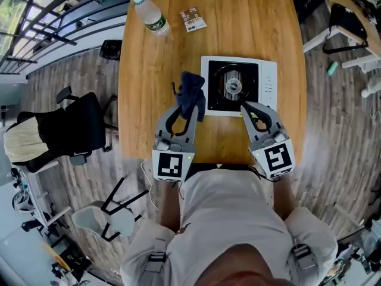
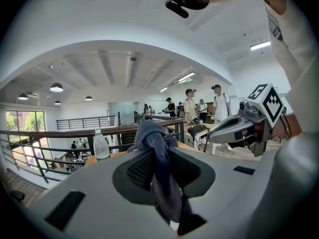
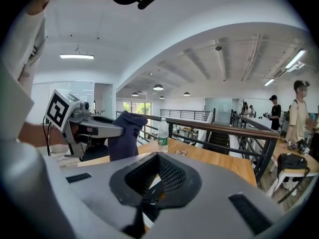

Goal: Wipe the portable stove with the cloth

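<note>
Blue cloth (image 1: 193, 95) — in left tool (image 1: 187, 108), beside stove (image 1: 237, 87)

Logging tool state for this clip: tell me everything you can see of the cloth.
The cloth is dark blue, soft-looking fabric, bunched and crumpled. The left gripper is shut on it: one bunch stands above the jaw tips, the rest hangs between and below them. It is held over the wooden table, beside the portable stove's left edge; whether it touches either cannot be told.
</note>
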The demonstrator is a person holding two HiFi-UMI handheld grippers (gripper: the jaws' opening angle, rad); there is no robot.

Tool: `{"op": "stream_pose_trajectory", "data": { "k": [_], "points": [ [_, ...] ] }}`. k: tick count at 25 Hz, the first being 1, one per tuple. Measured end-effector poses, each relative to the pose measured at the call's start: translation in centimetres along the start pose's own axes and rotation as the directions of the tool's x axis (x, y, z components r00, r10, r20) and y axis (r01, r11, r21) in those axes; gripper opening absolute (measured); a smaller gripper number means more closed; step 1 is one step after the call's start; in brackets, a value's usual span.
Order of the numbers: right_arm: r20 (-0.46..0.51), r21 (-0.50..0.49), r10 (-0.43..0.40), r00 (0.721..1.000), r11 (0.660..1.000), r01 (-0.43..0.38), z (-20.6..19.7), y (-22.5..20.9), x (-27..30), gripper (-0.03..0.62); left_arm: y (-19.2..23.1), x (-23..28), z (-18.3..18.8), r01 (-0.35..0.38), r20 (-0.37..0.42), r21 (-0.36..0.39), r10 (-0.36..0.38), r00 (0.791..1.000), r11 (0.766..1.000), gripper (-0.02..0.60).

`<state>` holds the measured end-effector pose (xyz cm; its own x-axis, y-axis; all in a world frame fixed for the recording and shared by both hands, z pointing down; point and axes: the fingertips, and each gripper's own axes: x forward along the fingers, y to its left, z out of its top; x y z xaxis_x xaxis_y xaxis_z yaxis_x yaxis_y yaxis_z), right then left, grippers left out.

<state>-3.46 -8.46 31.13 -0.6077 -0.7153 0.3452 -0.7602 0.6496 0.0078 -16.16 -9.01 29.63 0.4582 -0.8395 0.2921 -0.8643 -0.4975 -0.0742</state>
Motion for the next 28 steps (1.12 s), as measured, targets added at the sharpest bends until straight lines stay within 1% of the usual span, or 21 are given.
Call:
{"op": "stream_pose_trajectory", "data": {
  "k": [3,11,14,19,24,28],
  "points": [
    [-0.024,0.011,-0.034,0.999,0.999,0.034,-0.7,-0.2,1.1,0.02,1.0,1.4,-0.7,0.032,-0.002,-0.003,-0.032,0.999,0.999,0.091],
    [-0.081,0.045,-0.079,0.994,0.996,0.083,-2.3,-0.8,4.3,0.02,2.8,4.9,-3.5,0.09,-0.058,-0.007,-0.09,0.994,0.996,0.091],
    [-0.1,0.05,-0.079,0.992,0.995,0.084,-3.2,-1.2,5.5,0.02,3.2,6.2,-4.8,0.102,-0.078,-0.021,-0.103,0.992,0.995,0.091],
    [-0.114,0.059,-0.071,0.991,0.995,0.079,-4.1,-1.2,7.3,0.02,3.9,8.2,-6.5,0.109,-0.108,-0.022,-0.111,0.988,0.994,0.091],
    [-0.143,0.081,-0.066,0.987,0.994,0.078,-5.3,-1.2,8.4,0.02,4.5,10.6,-8.1,0.131,-0.14,0.004,-0.129,0.982,0.991,0.091],
    [-0.165,0.091,-0.061,0.984,0.993,0.077,-6.5,-1.3,9.0,0.021,4.7,12.6,-9.1,0.144,-0.144,0.015,-0.141,0.98,0.989,0.091]
  ]
}}
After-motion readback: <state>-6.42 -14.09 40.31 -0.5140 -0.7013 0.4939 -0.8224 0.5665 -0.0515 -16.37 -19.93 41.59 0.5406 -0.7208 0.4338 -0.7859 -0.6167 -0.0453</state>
